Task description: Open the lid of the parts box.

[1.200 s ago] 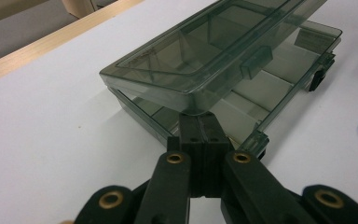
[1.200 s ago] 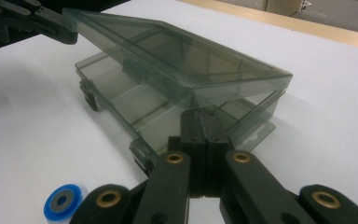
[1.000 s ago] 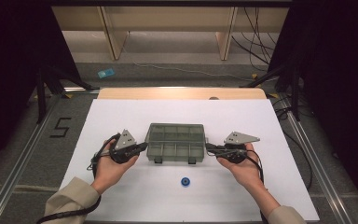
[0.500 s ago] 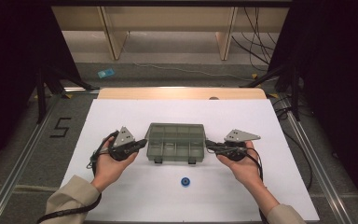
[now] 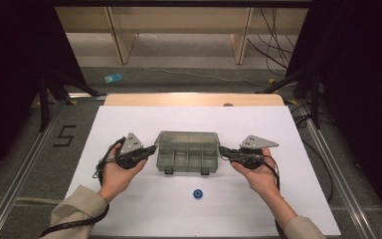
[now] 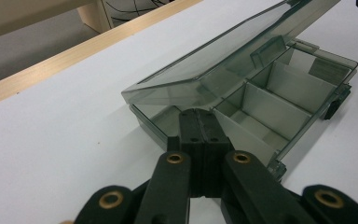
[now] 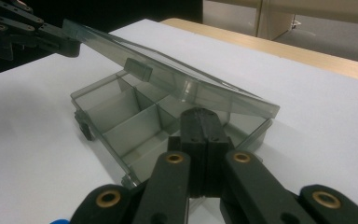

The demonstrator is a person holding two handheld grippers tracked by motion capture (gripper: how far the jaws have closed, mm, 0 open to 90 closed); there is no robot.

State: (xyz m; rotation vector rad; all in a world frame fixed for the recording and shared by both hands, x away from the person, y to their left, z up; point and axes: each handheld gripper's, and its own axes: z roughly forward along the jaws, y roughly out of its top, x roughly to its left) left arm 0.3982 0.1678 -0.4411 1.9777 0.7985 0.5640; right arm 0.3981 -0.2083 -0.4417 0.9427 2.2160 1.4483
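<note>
Tools left (image 5: 151,148) and right (image 5: 224,150), both clamped shut, had wedged under the compartment box's (image 5: 187,158) lid (image 6: 223,65) at mid-frame on the worktop (image 5: 129,119), now lifted ajar; opening looked underway.

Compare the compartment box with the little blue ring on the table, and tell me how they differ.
The compartment box is smoky and see-through; the blue ring is solid blue. The box is far larger, rectangular and split by dividers into compartments; the ring is small and round. The box has the left gripper and right gripper at its two ends, with its lid propped partly open; the ring lies alone, nearer the person. Both rest on the white table.
</note>
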